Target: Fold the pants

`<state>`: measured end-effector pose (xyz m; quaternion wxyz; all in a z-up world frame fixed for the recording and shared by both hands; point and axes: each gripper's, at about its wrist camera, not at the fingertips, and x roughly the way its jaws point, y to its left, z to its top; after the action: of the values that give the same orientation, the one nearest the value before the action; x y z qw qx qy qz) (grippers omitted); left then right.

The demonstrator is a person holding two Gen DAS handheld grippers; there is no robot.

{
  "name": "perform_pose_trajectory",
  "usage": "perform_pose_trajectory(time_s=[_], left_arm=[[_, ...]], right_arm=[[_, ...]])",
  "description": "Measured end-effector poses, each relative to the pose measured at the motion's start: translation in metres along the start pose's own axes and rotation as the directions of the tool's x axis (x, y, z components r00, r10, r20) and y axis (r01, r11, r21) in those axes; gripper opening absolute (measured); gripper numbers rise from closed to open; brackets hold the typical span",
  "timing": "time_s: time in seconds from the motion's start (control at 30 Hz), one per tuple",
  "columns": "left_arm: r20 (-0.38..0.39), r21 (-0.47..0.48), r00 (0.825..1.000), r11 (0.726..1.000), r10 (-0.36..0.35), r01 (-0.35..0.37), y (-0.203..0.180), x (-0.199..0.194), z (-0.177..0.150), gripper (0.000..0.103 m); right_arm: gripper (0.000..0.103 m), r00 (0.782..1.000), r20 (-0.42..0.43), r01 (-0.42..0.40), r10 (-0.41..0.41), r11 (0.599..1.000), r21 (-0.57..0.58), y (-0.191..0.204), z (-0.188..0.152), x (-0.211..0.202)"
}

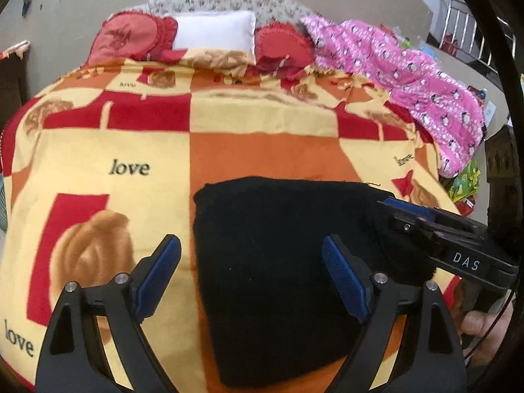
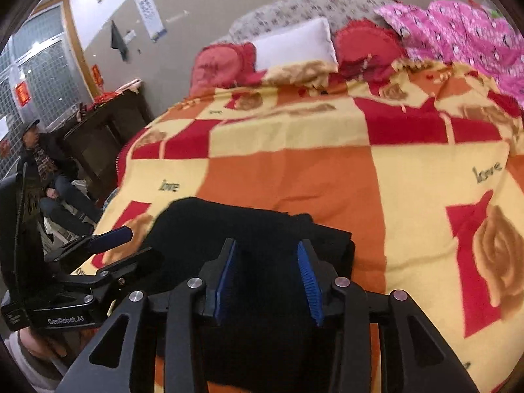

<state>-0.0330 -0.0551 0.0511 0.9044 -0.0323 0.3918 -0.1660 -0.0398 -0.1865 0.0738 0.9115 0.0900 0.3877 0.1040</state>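
L wrist view: pants [image 1: 281, 262], black, folded to a compact block, lie on the blanket [image 1: 262, 150] just ahead of and under the L claw [image 1: 252, 255]. Jaws wide apart, nothing held; L pad is over bare blanket, R pad over cloth, so the block sits right of claw centre. Long axis runs near-to-far. R claw [image 1: 393, 203] is at the far right corner of the block. Pink quilt [image 1: 409, 75] and pillows [image 1: 213, 29] far off, not in the way.

R wrist view: R claw [image 2: 267, 262] part open, pads apart, no cloth pinched; pants [image 2: 249, 226] directly ahead and below. L claw [image 2: 111, 235] at left, off the block's left edge. R looks nearer. A seated person [image 2: 42, 170] far left, well clear.
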Motion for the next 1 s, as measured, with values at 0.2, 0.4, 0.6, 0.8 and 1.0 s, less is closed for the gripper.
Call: perform_pose_trajectory(time_s=[0.2,0.4,0.6,0.8,1.0], left_arm=[[-0.07,-0.053,0.997,0.998,-0.03,0.026,0.003,0.03,-0.001,0.089],[-0.072,-0.043,0.997,0.999,-0.022,0.019,0.001,0.022,-0.004,0.089],[-0.029,-0.045,0.999,0.999,-0.025,0.024,0.003,-0.003,-0.012,0.089],[-0.062,-0.035,0.997,0.999,-0.043,0.041,-0.002,-0.006,-0.031,0.089],[-0.063,-0.08,0.996,0.995,-0.066,0.061,0.0,0.002,-0.04,0.092]], right_arm=[[0.038,1.0,-0.02,-0.006,0.007,1.0,0.011,-0.017,-0.004,0.021],[0.04,0.999,-0.042,-0.012,0.013,1.0,0.016,-0.015,-0.001,0.014],[0.057,0.999,-0.016,0.039,-0.04,0.996,-0.08,0.012,-0.016,-0.028],[0.057,0.994,-0.031,0.101,-0.105,0.99,-0.097,0.013,-0.041,-0.041],[0.06,0.997,-0.043,0.066,-0.067,0.997,-0.029,-0.004,-0.061,-0.031]])
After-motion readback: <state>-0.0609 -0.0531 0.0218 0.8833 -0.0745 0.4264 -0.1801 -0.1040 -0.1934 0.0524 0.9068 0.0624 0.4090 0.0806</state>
